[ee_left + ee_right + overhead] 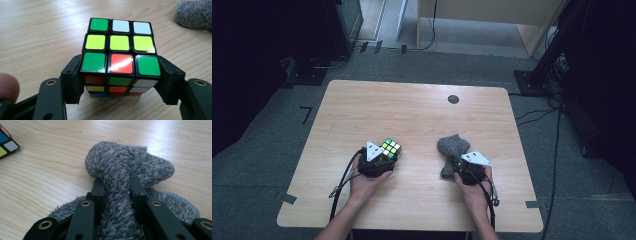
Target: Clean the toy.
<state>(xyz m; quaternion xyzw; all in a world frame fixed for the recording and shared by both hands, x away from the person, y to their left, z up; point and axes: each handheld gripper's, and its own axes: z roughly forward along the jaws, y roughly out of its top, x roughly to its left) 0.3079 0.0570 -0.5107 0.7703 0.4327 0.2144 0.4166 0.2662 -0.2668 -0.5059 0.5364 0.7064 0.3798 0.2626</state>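
Left gripper [384, 159] has its jaws partway apart and clamped on a Rubik's cube [390, 148], pads flat against two opposite side faces near the cube's lower front edge. Right gripper [460, 169] is pinched nearly closed on a grey fuzzy sock [453, 150], a fold of pile bunched between the jaws.

Landmark: the small dark round mark [453, 99] near the table's far edge. The cube sits well nearer the person than that mark and off to its left. The sock lies almost straight toward the person from the mark, well apart from the cube.

Handling, as judged:
- Cube: rigid, light, glossy plastic, likely slippery. Layers may twist if squeezed off-centre, so flat opposite faces are the place to hold, as now.
- Sock: soft, limp, very light. It will droop and drag from any pinch point; fuzzy pile should grip well. A thick fold near the middle is the best hold.

Looks:
- Cube [120, 52]: black-framed, scrambled. Top face reads green, white, white; three yellow; green, red, green. The front shows orange, green, white, yellow and red tiles.
- Sock [125, 170]: mottled grey, shaggy, crumpled with one rounded end humped up beyond the jaws, and a ribbed edge on the wooden table [50, 170].
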